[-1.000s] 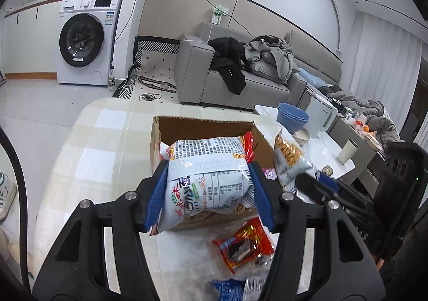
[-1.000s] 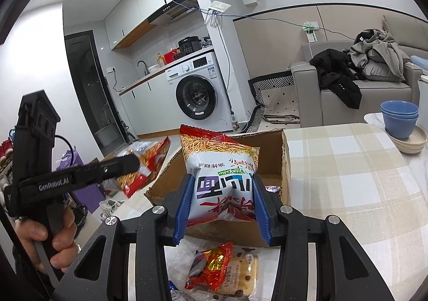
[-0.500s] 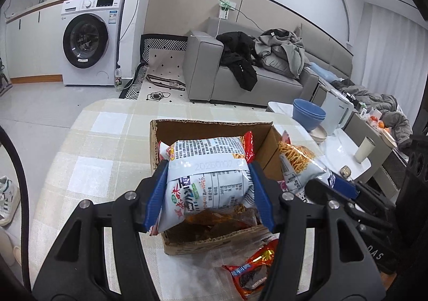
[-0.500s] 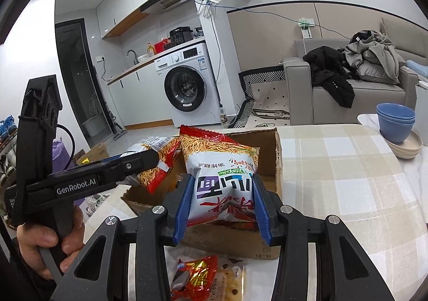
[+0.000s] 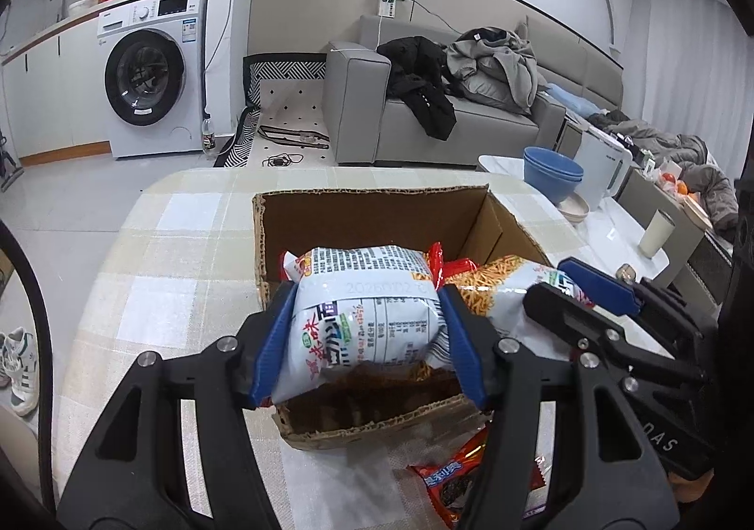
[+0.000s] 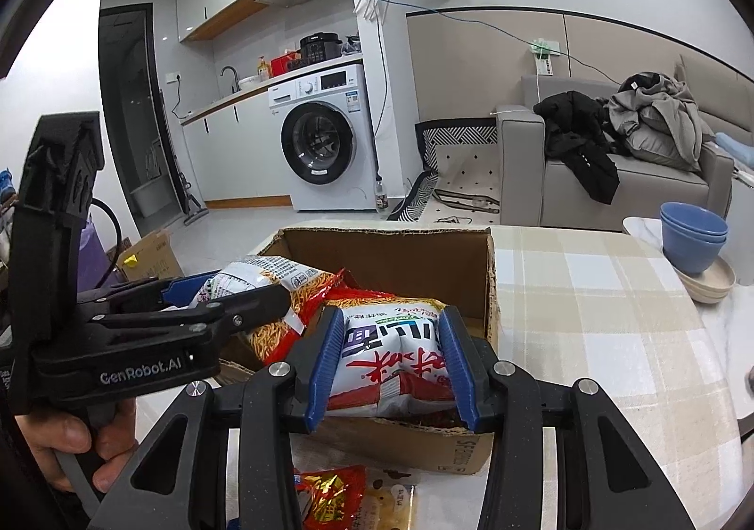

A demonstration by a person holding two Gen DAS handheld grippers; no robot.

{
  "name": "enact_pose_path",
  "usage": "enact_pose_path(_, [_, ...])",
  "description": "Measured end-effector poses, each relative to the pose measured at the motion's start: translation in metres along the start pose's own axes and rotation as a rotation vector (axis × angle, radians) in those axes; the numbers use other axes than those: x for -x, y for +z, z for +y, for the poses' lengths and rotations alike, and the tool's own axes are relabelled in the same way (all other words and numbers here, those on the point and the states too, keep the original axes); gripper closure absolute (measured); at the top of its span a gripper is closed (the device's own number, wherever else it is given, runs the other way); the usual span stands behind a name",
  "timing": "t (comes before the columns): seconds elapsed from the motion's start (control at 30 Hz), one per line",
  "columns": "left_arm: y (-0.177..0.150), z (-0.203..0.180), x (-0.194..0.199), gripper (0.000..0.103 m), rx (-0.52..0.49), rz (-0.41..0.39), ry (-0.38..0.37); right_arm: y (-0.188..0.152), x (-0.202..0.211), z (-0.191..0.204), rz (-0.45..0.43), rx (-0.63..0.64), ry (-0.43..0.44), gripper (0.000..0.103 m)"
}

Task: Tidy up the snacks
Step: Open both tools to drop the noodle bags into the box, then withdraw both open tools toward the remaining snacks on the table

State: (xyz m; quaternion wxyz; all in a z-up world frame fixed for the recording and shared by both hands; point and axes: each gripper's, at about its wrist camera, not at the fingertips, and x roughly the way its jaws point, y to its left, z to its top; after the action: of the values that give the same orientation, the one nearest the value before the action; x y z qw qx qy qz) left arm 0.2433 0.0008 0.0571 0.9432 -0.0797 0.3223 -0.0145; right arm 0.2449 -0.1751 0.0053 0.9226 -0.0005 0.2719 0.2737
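- Left gripper point(image 5: 367, 336) clamped on a white crinkled snack bag with red ends point(image 5: 363, 294), held over the open brown cardboard box point(image 5: 377, 219) just ahead.
- Right gripper point(image 6: 391, 360) pinched tight on a white-and-red noodle snack packet point(image 6: 396, 351), also above the box's near edge.
- Sat on a beige checked bench point(image 5: 155, 270), box directly beyond both grippers.
- Lay below the grippers, nearer than the box: a small red foil packet point(image 6: 330, 497).

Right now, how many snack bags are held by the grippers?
2. One bag sits clamped in the left gripper, the other bag in the right gripper; both hang above the cardboard box.
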Motion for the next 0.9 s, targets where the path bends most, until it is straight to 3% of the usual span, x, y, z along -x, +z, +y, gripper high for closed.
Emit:
enact_pose_path(0.13, [-0.001,-0.004,-0.002,0.040,-0.007,0.019,0.009,0.001,-0.005,0.002,0.013,0.029,-0.012,0.056])
enact_pose_path(0.23, [-0.004,0.001,0.003,0.030,0.012,0.041,-0.015,-0.002,0.009,0.000,-0.024,0.025,0.007,0.036])
enact_pose_path(0.27, [-0.005,0.002,0.006,0.023,0.021,0.040,-0.037,-0.003,0.016,-0.001,-0.042,0.024,0.010,0.023])
enact_pose_path(0.3, [-0.006,0.002,0.009,0.018,0.026,0.034,-0.048,-0.004,0.022,-0.002,-0.055,0.022,0.011,0.016])
enact_pose_path(0.37, [-0.008,0.003,0.018,0.014,0.027,0.021,-0.042,-0.007,0.033,-0.005,-0.062,0.014,0.002,0.011])
enact_pose_path(0.4, [-0.010,0.003,0.022,0.004,0.026,0.017,-0.039,-0.009,0.038,-0.007,-0.061,0.012,0.001,0.007])
enact_pose_path(0.47, [-0.015,0.005,0.032,0.001,0.033,0.006,-0.035,-0.013,0.047,-0.010,-0.058,0.003,-0.006,0.001])
enact_pose_path(0.9, [-0.072,0.013,0.109,0.001,0.036,-0.031,-0.002,-0.052,0.085,-0.017,0.026,-0.081,0.022,0.000])
